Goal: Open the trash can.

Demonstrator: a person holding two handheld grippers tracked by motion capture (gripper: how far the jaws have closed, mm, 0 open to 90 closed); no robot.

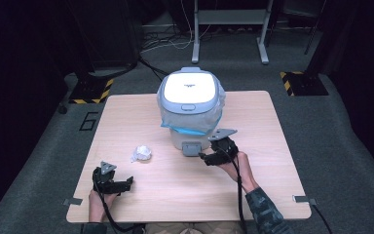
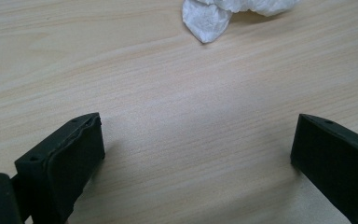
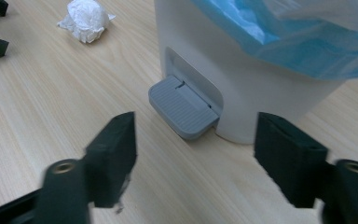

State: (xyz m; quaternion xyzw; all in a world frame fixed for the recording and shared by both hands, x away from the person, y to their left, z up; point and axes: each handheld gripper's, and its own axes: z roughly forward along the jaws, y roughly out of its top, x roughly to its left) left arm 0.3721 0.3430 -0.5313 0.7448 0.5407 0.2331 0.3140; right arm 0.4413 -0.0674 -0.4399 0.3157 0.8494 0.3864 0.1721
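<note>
A small white pedal bin [image 1: 191, 109] with a shut white lid and a blue bag liner [image 3: 279, 37] stands at the middle of the wooden table [image 1: 141, 105]. Its grey foot pedal [image 3: 182, 108] juts out at the front. My right gripper [image 1: 205, 157] hovers open just in front of the pedal, jaws wide apart, nothing between them [image 3: 193, 158]. A crumpled white tissue [image 1: 141, 153] lies left of the bin. My left gripper [image 1: 127, 183] is open near the table's front left, pointing toward the tissue [image 2: 223, 14], with bare wood between its jaws [image 2: 198, 149].
The table's front edge [image 1: 185, 218] carries metal clips at both corners. Behind the table stand a white metal frame [image 1: 229, 19], cables on the grey carpet and yellow-black striped floor blocks [image 1: 299, 83].
</note>
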